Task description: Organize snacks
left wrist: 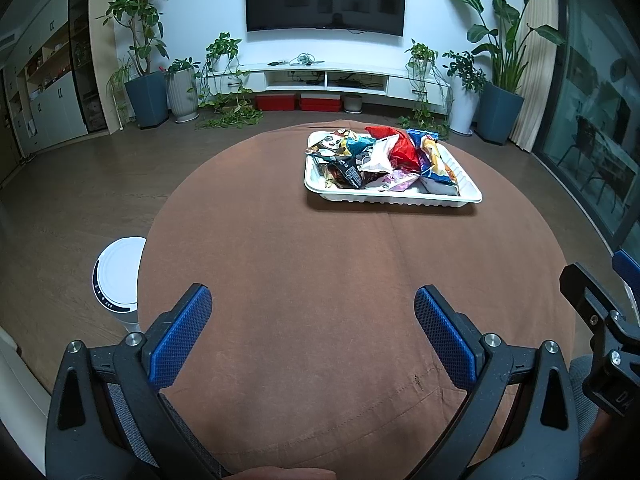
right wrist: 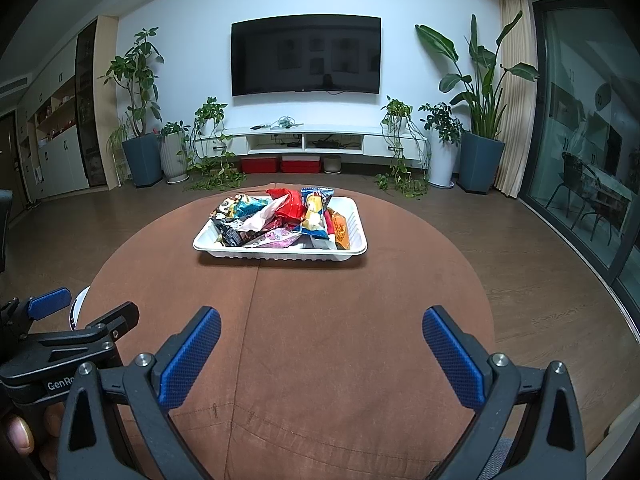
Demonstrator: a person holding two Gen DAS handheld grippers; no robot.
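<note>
Above the tablecloth, left claw wide open, empty, right claw likewise

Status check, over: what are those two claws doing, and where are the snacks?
Left gripper open, empty. Right gripper open, empty. Snack packets piled in white tray on round table. Path clear.

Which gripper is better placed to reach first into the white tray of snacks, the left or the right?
Probably the right gripper. In its view the white tray lies almost straight ahead between its open fingers. From the left gripper, also open and empty, the tray sits off to the right side.
</note>
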